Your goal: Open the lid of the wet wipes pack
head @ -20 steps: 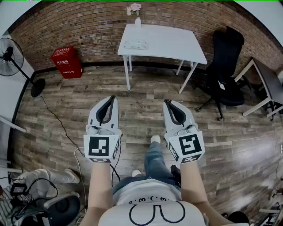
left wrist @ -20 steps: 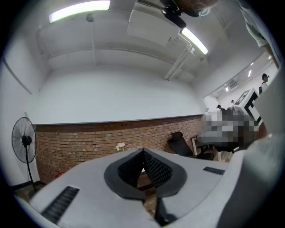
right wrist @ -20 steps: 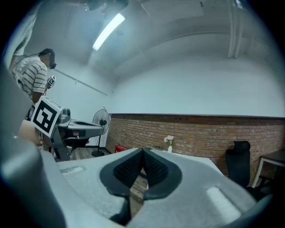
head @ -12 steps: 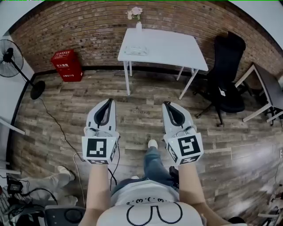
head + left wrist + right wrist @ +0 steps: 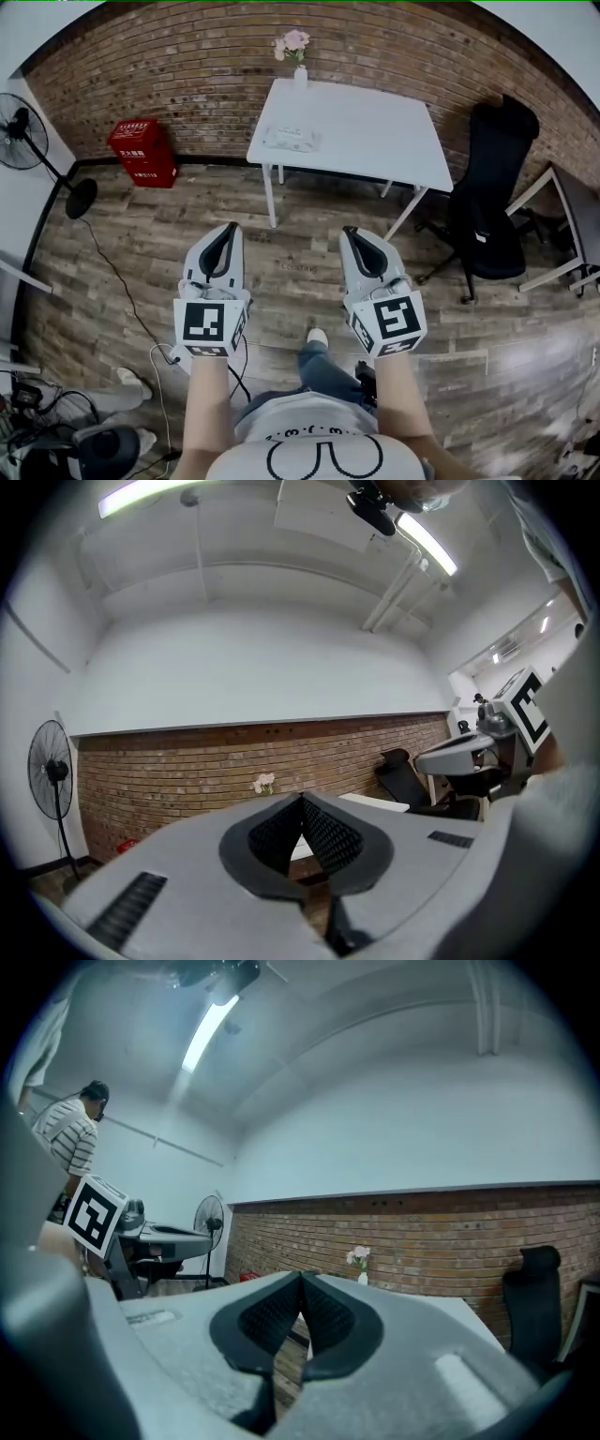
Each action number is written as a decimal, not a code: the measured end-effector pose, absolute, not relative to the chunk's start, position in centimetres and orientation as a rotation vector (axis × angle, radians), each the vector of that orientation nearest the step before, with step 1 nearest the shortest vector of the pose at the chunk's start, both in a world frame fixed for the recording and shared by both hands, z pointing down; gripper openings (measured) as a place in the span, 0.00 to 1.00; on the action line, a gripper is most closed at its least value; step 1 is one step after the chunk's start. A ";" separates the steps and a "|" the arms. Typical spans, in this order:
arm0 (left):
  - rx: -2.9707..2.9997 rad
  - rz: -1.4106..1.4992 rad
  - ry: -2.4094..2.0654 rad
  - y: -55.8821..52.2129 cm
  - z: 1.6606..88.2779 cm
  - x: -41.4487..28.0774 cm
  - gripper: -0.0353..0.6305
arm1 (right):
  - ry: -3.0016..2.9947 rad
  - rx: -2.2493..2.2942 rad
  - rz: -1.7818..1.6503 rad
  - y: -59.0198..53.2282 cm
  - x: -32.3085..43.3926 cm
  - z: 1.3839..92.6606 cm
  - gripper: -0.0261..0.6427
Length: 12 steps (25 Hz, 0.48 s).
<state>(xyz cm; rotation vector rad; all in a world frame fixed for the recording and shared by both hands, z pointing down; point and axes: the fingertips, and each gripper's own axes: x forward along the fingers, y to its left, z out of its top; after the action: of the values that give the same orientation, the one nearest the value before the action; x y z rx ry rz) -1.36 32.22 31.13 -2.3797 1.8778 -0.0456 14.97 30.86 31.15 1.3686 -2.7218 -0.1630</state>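
Observation:
The wet wipes pack [image 5: 290, 140] lies flat on the left part of the white table [image 5: 375, 141] against the brick wall, lid down. My left gripper [image 5: 228, 231] and right gripper [image 5: 349, 232] are held level side by side over the wooden floor, well short of the table. Both are shut with nothing between the pads. In the left gripper view the jaws [image 5: 302, 802] meet at the tips, with the table edge just behind them. The right gripper [image 5: 301, 1290] view shows the same shut tips, pointing at the table.
A small vase of pink flowers [image 5: 297, 49] stands at the table's back edge. A black office chair [image 5: 492, 202] sits right of the table, a red box [image 5: 142, 150] and a standing fan [image 5: 28, 131] to the left. Cables [image 5: 122, 272] trail on the floor.
The table and the wipes pack have come lower and closer in the head view as I walk toward them. Both grippers stay shut and side by side.

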 end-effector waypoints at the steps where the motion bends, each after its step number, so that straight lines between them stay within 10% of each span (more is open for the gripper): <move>1: -2.379 -0.049 1.888 30.7 31.2 -1.1 0.05 | -2.722 1.356 -0.160 29.4 15.1 31.2 0.04; 12: -2.339 -0.077 1.959 16.1 31.3 1.8 0.05 | -2.767 1.184 -0.146 14.7 16.1 32.1 0.04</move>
<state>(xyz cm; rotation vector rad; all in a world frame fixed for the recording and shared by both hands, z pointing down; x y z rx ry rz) 1.78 16.07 31.26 -2.3390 1.9588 -0.0768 16.05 14.71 32.07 1.1841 -2.7672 -0.1463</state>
